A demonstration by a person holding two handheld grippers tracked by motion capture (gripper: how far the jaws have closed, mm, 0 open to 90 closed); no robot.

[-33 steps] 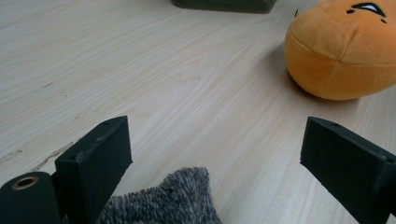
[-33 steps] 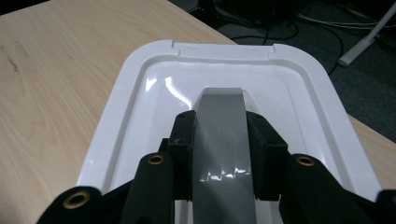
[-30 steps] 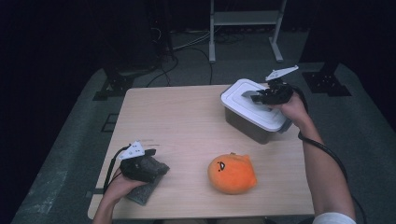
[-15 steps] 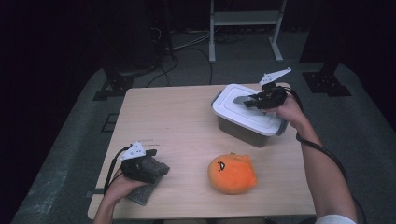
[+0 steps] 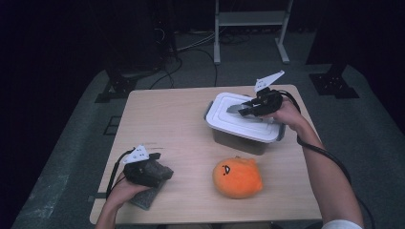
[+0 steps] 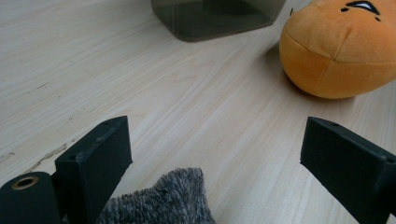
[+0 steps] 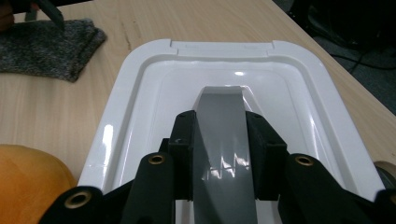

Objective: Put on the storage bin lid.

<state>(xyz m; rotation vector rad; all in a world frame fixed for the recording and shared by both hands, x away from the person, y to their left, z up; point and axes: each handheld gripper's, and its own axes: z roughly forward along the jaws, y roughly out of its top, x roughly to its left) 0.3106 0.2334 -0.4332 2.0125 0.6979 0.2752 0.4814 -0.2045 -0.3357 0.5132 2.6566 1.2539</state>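
A white lid with a grey handle lies on a dark translucent box at the table's far right. My right gripper is shut on that handle; in the right gripper view the jaws press both sides of the grey handle over the lid. An orange plush with a drawn face lies in front of the box. At the front left my left gripper stands open over a grey knitted cloth; the cloth lies low between its wide jaws, untouched by the pads.
The wooden table has bare room across its middle and far left. In the left gripper view the box base and plush lie ahead. Cables and a metal stand are on the dark floor beyond.
The right hand, still clamped on the lid's handle, has moved left and a little nearer, and the lid and box now sit further left. The left hand has stayed put.
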